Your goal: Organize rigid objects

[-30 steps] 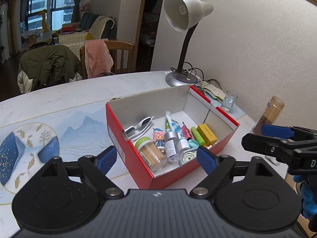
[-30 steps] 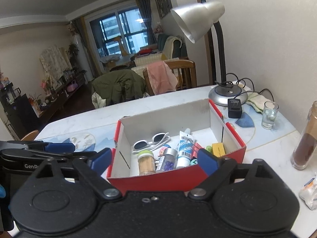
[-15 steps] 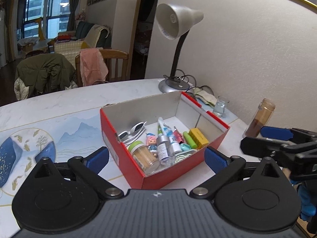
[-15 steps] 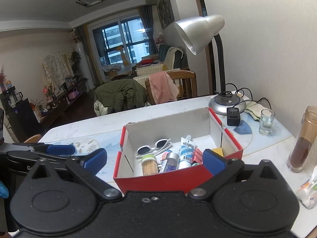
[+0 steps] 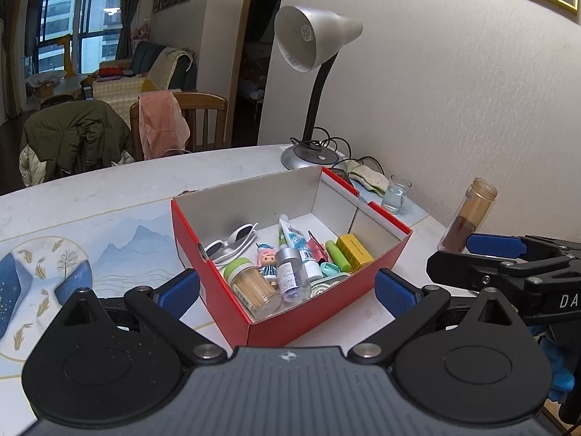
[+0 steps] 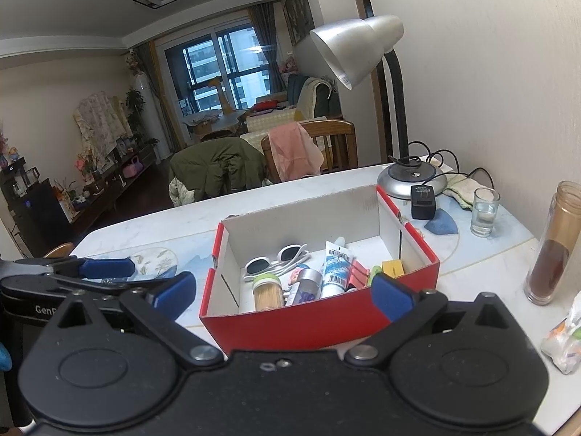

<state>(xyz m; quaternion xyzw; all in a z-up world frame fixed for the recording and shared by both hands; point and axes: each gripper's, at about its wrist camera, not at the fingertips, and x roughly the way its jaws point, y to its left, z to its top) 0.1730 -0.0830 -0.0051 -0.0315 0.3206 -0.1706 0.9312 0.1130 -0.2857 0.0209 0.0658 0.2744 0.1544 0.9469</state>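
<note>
A red cardboard box (image 5: 232, 301) (image 6: 319, 323) stands on the white table. It holds white sunglasses (image 5: 232, 241), a toothpick jar (image 5: 252, 287), a small doll (image 5: 267, 258), a silver-capped bottle (image 5: 292, 274), a blue-white tube (image 6: 336, 267), a green stick (image 5: 337, 254) and a yellow box (image 5: 354, 249). My left gripper (image 5: 287, 289) is open and empty, hovering near the box's front. My right gripper (image 6: 283, 290) is open and empty, also in front of the box. Each gripper shows at the edge of the other's view.
A silver desk lamp (image 5: 308, 72) with cable stands behind the box. A black adapter (image 6: 423, 201), a small glass (image 5: 395, 196), a tall jar of brown powder (image 6: 553, 245) and a plastic bag (image 6: 564, 338) are on the right. Chairs with jackets (image 5: 72, 138) stand beyond the table.
Both grippers have drawn back and risen a little from the box, so it looks smaller and lower in each view. Both stay open and empty.
</note>
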